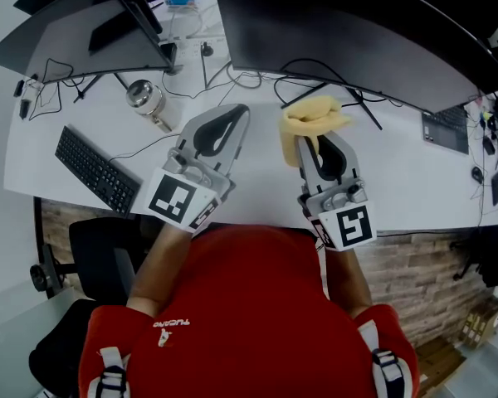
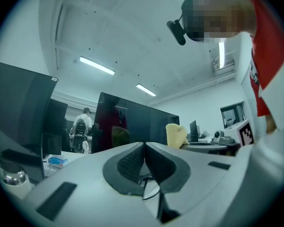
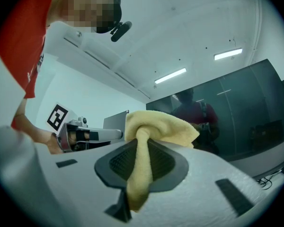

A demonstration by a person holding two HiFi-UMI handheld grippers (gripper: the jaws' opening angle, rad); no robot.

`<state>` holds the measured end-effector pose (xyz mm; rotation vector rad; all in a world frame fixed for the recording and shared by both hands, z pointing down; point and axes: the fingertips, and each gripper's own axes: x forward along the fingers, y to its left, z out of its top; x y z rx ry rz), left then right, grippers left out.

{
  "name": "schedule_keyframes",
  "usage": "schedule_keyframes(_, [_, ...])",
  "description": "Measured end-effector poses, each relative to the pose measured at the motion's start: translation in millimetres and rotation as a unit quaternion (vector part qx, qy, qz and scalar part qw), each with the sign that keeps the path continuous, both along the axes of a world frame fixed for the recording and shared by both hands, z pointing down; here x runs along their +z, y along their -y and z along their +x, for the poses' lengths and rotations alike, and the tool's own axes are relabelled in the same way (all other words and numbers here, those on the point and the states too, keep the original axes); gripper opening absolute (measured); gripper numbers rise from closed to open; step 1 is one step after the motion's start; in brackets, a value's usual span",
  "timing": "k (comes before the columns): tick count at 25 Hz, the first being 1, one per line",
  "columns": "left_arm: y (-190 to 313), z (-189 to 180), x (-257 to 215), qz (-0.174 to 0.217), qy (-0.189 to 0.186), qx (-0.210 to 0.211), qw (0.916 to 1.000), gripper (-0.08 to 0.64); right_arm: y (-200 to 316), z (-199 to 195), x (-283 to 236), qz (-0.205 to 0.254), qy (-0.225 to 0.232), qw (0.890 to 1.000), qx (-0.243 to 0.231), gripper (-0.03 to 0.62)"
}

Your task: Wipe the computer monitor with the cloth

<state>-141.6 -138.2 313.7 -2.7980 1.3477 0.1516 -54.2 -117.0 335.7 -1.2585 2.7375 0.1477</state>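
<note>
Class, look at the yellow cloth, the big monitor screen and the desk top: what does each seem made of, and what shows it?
The cloth: soft napped fabric, perhaps microfibre; it bunches in limp folds. The monitor screen: dark glossy glass or plastic; it mirrors ceiling lights. The desk top: smooth white, likely laminate; no grain shows.

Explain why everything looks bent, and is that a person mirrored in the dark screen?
Head view: the wide lens bows the desk edge; light is even. Left gripper view: dark corners, and the ceiling lights glare. Right gripper view: yes, the glossy monitor dimly mirrors the person in red; the yellow cloth looks sharp.
</note>
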Motion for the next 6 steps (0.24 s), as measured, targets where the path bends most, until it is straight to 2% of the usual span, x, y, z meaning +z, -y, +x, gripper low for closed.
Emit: schedule_keyframes(6, [1.2,0.8,0.3,-0.002,0.002,0.004,1.0,0.012,0.0,-0.3,-1.3,0.004,0.002,1.0,0.001,0.06])
